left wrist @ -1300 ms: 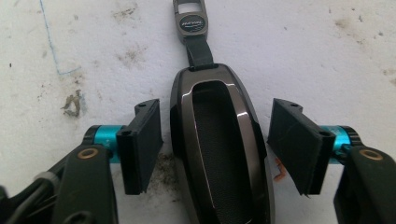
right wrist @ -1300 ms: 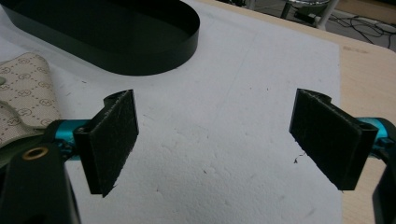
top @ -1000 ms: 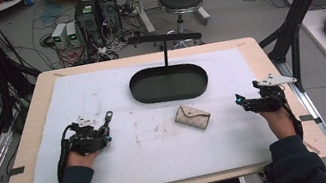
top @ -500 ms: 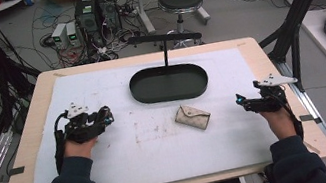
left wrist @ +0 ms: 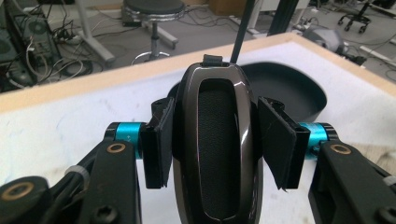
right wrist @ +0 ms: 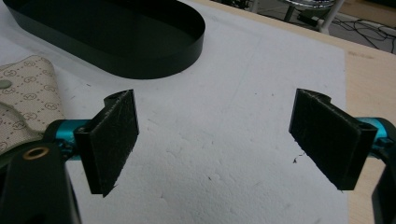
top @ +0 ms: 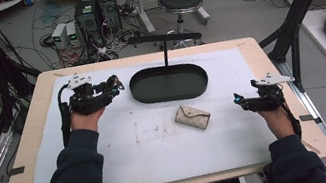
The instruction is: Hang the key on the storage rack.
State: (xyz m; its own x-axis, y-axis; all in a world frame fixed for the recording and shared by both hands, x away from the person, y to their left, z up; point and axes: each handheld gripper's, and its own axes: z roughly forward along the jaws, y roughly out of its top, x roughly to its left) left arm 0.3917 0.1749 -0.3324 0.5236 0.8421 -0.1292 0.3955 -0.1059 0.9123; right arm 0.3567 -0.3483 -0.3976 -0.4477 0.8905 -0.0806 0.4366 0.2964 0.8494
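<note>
A dark glossy oval fob (left wrist: 218,154) with a matte black middle stands upright between the jaws of my left gripper (left wrist: 219,140), which is shut on its two sides. In the high view that left gripper (top: 110,87) hovers at the far left of the mat, its tips just left of the black oval tray (top: 171,95). A beige patterned pouch (top: 192,116) lies flat on the mat in front of the tray. My right gripper (top: 240,101) rests near the right edge, open, jaws pointing toward the pouch. In the right gripper view its pads (right wrist: 114,140) stand wide apart over bare mat.
A white foam mat (top: 150,144) covers the wooden table (top: 267,63). A black post with a crossbar (top: 164,45) rises behind the tray. The pouch (right wrist: 23,102) and the tray wall (right wrist: 140,63) lie left of the right gripper. Stool and cables sit on the floor beyond.
My left gripper has moved away from the person and to the right, toward the tray's left end, carrying the fob. The right gripper and pouch have stayed still.
</note>
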